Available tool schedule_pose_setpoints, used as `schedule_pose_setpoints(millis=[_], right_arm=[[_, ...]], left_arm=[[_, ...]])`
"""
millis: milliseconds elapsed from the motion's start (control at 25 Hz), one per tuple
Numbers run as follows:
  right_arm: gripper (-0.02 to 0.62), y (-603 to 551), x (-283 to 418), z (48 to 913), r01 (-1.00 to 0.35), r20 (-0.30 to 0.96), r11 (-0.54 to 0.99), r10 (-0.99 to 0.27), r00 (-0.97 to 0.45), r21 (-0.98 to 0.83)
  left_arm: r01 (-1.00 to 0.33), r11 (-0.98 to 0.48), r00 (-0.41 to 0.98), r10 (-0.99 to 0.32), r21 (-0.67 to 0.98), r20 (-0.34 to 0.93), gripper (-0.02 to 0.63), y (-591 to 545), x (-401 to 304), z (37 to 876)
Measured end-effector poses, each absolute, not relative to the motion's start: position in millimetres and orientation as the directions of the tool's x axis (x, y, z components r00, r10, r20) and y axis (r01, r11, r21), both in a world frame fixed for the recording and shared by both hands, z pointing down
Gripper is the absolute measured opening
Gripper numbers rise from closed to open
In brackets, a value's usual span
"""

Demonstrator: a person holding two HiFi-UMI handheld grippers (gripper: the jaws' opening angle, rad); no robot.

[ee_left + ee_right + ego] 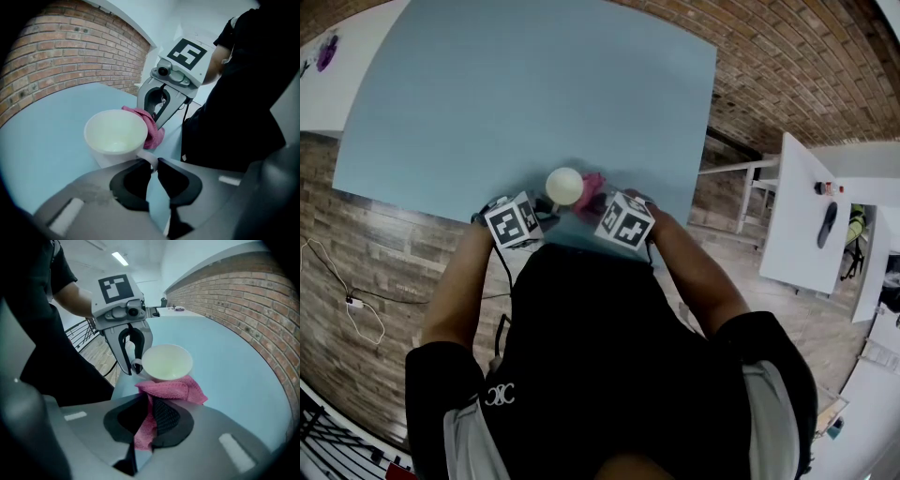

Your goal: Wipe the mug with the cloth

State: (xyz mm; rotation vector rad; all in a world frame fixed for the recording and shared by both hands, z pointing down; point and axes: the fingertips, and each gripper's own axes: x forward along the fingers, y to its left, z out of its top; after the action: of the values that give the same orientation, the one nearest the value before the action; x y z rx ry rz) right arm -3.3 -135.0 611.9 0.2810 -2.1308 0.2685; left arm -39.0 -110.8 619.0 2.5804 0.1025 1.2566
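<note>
At the near edge of the pale blue counter (534,94), just ahead of the person's black-clad torso (609,356):
- One white mug (116,133), upright, mouth open upward, nothing visible inside; handle (148,156) turned toward the left gripper.
- Left gripper (153,165): jaws clenched on the mug's handle.
- One pink cloth (174,389), bunched, touching the mug's outer wall on the side facing the right gripper.
- Right gripper (149,405): jaws grasping the cloth, one end of it hanging down between them.
- The two grippers face each other across the mug, close together.
</note>
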Motion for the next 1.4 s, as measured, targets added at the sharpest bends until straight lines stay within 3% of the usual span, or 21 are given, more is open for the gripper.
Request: schedule_pose_setpoints(millis=[600, 1040, 1400], right_arm=[[0.035, -202.0, 6.3, 601.9, -0.322, 0.847, 0.942, -0.242, -0.474, 0.089], [0.035, -168.4, 10.1, 609.7, -0.285, 0.873, 0.958, -0.170, -0.456, 0.038], [0.035, -107.3, -2.9, 618.6, -0.176, 0.885, 0.983, -0.030, -0.465, -0.059]], left_arm=[[-0.023, -0.963, 0.654, 0.190, 0.270, 0.732, 0.049, -95.0, -33.7, 618.2], [-0.022, -0.956, 0.664, 0.205, 0.294, 0.719, 0.065, -92.5, -39.4, 622.4], [-0.045, -0.955, 0.676, 0.186, 0.292, 0.713, 0.066, -93.9, -38.9, 622.1]])
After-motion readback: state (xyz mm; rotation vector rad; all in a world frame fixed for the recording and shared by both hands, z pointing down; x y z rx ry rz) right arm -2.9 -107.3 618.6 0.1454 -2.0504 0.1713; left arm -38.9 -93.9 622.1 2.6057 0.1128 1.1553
